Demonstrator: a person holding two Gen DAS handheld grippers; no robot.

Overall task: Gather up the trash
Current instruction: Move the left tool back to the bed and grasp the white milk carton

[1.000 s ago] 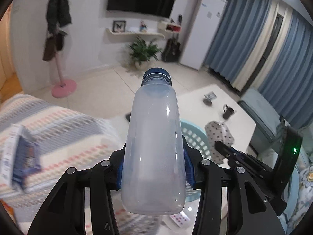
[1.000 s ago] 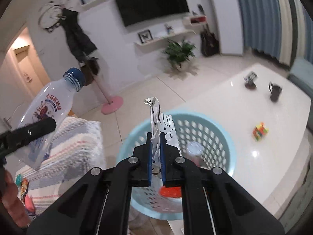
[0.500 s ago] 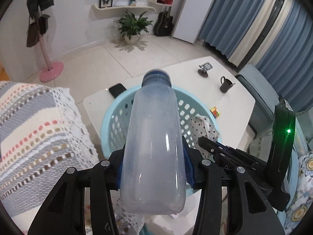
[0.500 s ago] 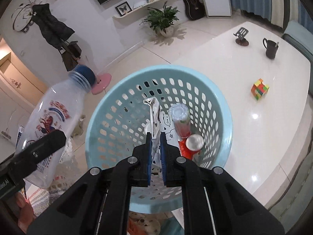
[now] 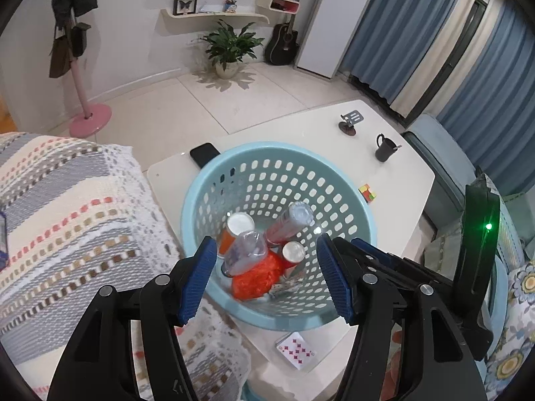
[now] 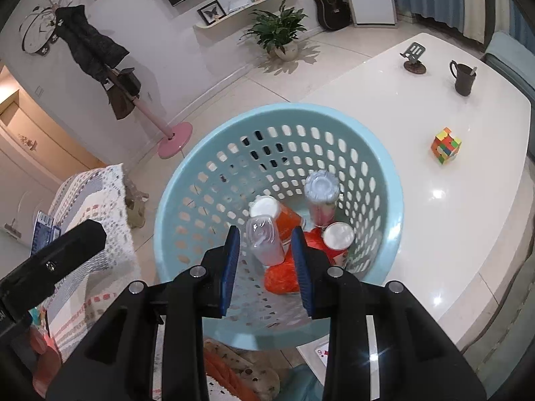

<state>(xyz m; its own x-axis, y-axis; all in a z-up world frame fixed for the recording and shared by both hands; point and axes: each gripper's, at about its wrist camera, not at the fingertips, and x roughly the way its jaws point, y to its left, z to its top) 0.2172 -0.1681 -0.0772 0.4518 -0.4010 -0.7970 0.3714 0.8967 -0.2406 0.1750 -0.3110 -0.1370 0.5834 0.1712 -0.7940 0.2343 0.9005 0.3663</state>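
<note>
The clear plastic bottle (image 5: 245, 254) lies inside the light blue basket (image 5: 200, 193), base toward the cameras, resting on an orange crumpled bag (image 5: 255, 279). Around it in the basket are an orange cup with a white lid (image 5: 235, 230), a tall pinkish bottle (image 5: 289, 222) and a red can with a silver top (image 5: 293, 252). In the right wrist view the same bottle (image 6: 264, 239) leans against the orange cup (image 6: 277, 215), with the can (image 6: 337, 235) to the right of it.

The left gripper (image 5: 265, 275) hangs over the near rim of the basket; its jaws are opening, already wide apart, and the blue pads hold nothing and touch nothing. The right gripper (image 6: 264, 267) is also over the basket (image 6: 167, 207); its jaws are opening too, with a smaller gap, and no thing is pressed between them. The bottle only appears through the gap, lower down in the basket.

The basket stands on a white table (image 6: 418, 107). A playing card (image 5: 296, 349) lies near the basket, a black phone (image 5: 204, 154) is just behind it, and farther away are a colour cube (image 6: 446, 145), a dark mug (image 6: 464, 78) and a small stand (image 6: 414, 56). A striped blanket (image 5: 67, 207) is on the left
</note>
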